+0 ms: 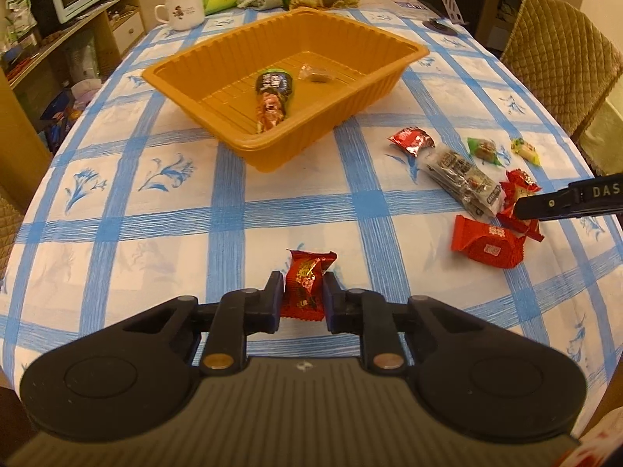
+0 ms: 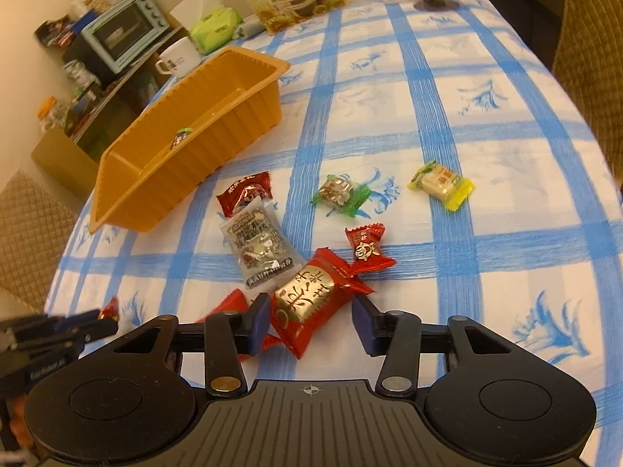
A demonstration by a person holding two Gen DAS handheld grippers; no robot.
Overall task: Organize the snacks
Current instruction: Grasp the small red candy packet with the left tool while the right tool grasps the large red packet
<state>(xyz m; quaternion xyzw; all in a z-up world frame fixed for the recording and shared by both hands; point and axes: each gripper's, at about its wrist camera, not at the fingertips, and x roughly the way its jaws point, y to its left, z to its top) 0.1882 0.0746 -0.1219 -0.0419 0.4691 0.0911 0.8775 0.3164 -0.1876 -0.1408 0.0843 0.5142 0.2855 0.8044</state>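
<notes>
Tray [image 1: 272, 155] at twelve o'clock from left hand-held gripper [image 1: 303, 295], pinched shut on red candy [image 1: 305, 284]. Right hand-held gripper [image 2: 309, 321] half-open, straddling gold-labelled candy [image 2: 307, 303], long axis toward one o'clock, on counter [image 2: 506, 124].

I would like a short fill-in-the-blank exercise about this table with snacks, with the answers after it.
1. The left gripper is shut on a small ____ candy.
2. The tray already holds ____ snacks.
3. The right gripper is open around the red-and-____ candy.
4. The mug stands ____ the tray.

Answers: red; two; gold; outside
</notes>
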